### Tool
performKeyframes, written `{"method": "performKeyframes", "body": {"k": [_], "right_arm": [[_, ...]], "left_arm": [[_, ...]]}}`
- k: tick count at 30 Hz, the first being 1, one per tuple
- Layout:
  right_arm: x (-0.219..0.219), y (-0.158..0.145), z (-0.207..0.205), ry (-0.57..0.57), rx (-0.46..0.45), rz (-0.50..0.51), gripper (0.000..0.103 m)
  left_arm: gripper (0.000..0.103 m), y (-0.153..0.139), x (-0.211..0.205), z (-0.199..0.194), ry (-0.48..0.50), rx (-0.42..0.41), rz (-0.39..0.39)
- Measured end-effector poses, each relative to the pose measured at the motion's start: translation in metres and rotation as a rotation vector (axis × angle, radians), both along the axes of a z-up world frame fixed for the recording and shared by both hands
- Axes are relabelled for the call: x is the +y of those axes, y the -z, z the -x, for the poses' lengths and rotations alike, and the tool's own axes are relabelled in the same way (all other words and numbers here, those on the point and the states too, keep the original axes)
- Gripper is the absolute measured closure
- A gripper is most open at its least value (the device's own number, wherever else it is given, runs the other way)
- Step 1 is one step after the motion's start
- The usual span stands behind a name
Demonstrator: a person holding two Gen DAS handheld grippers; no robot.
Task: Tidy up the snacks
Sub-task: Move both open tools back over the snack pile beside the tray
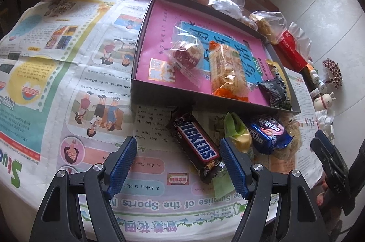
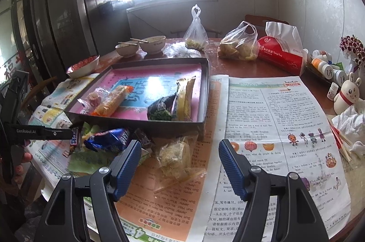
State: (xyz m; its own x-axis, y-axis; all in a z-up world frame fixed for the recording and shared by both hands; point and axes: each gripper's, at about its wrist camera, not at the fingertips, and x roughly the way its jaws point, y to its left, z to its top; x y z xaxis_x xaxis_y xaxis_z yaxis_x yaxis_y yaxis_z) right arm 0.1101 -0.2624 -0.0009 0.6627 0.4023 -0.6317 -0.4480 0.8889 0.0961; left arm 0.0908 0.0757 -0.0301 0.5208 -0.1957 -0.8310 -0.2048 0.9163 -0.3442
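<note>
Down low in the left wrist view, left gripper (image 1: 178, 164) hanging with blue pads apart and empty, above the newspaper (image 1: 68, 73). Just beyond the gap, toward the right pad, a Snickers bar (image 1: 196, 146) lying slantwise on the paper, apart from both pads. Right of it, a yellow-green packet (image 1: 237, 132) and a blue Oreo packet (image 1: 269, 135), bunched close in front of the tray's near wall. Across upper centre, a dark shallow tray (image 1: 146, 41) with a pink printed liner. Inside it: a clear-wrapped reddish sweet (image 1: 187, 52) at centre, an orange cracker pack (image 1: 228, 68) just right of that, a dark crumpled packet (image 1: 276, 91) in the lower right corner. Far right edge, right gripper (image 1: 328, 157) partly in frame.

Bottom centre of the right wrist view, right gripper (image 2: 179, 164) likewise spread wide, clamped on nothing. Between and beyond its pads, a clear bag of pale crumbly snack (image 2: 175, 155) resting on the paper, untouched. Left of that, the Oreo packet (image 2: 107, 139), with the tray (image 2: 205, 91) behind it at mid-frame. At the left edge, left gripper (image 2: 66, 133) seen side-on, with fingers of a hand (image 2: 25, 157) below it. Upper part: bowls with chopsticks (image 2: 139, 46), plastic bags (image 2: 239, 46), a red tissue pack (image 2: 282, 50).
</note>
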Motion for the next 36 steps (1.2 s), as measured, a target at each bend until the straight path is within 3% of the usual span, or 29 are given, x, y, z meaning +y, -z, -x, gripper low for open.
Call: {"method": "performKeyframes", "body": {"k": [8,16,27,36], "right_arm": [[0.011,0.018,-0.004,-0.005,0.027,0.087,0.033],[0.019,0.029,-0.006,-0.002,0.031,0.137,0.033],[0.031,0.039,-0.012,-0.011,0.026,0.174,0.033],[0.034,0.04,-0.015,-0.011,0.019,0.175,0.033]], "left_arm": [[0.026,0.002,-0.006,-0.004,-0.009,-0.005,-0.057],[0.027,0.004,-0.02,-0.009,0.002,-0.022,-0.168],[0.026,0.004,-0.017,-0.004,0.04,-0.031,-0.173],[0.033,0.002,-0.007,0.005,0.079,-0.016,-0.164]]}}
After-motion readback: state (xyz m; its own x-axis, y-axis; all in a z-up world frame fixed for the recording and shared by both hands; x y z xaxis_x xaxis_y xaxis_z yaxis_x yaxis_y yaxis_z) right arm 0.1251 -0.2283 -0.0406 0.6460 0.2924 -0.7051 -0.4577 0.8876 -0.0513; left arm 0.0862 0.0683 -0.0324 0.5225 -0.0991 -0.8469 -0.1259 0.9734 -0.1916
